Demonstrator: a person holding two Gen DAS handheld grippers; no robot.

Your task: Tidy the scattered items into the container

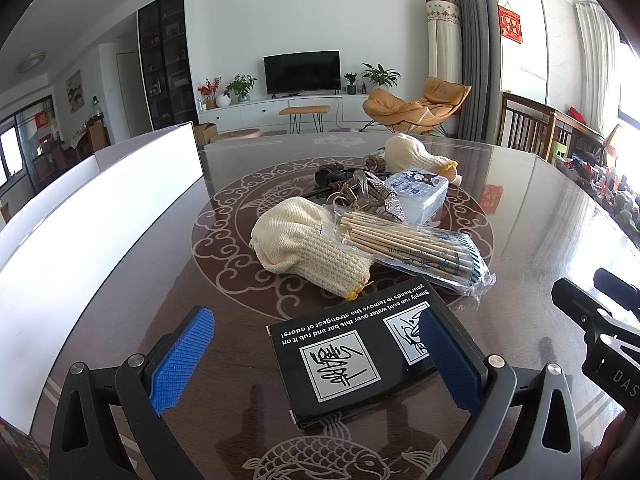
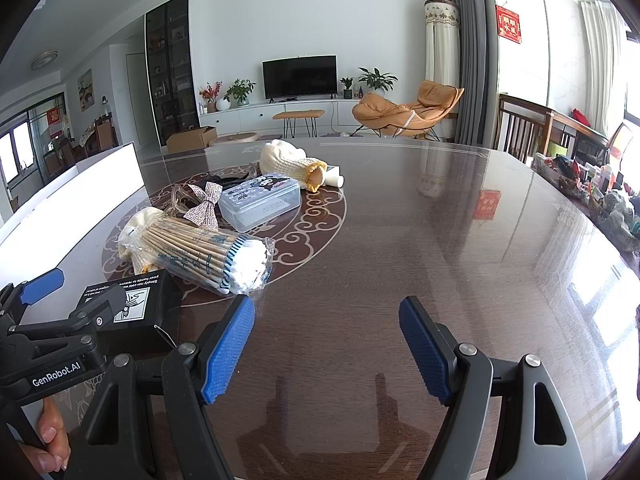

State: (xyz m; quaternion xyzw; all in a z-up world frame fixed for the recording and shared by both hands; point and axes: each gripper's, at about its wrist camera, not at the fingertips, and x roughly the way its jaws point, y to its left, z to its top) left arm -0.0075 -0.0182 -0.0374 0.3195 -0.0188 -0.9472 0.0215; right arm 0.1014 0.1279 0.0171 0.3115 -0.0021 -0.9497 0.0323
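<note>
Black box lies nearest, between the left gripper's wide-spread fingers; nothing is grasped yet.

Blue ribbed pads line both tools: the left gripper [image 1: 316,356] straddles the flat black box [image 1: 356,344], one pad over its right end, jaws wide, seemingly lined up to close on it, while the right gripper [image 2: 326,352] hangs wide over bare glossy table [image 2: 440,240], holding nothing. Just beyond the box lie a crinkly clear bag of wooden swabs [image 1: 416,246] leaning across a cream knitted glove [image 1: 304,240], then a sparkly bow [image 2: 206,204] and a clear lidded plastic case [image 2: 260,200], with a second glove [image 2: 288,162] farthest back. The white container [image 1: 100,216], a plain straight-walled box, stands along the left edge, well apart from the heap, so each item probably needs carrying leftward.
</note>
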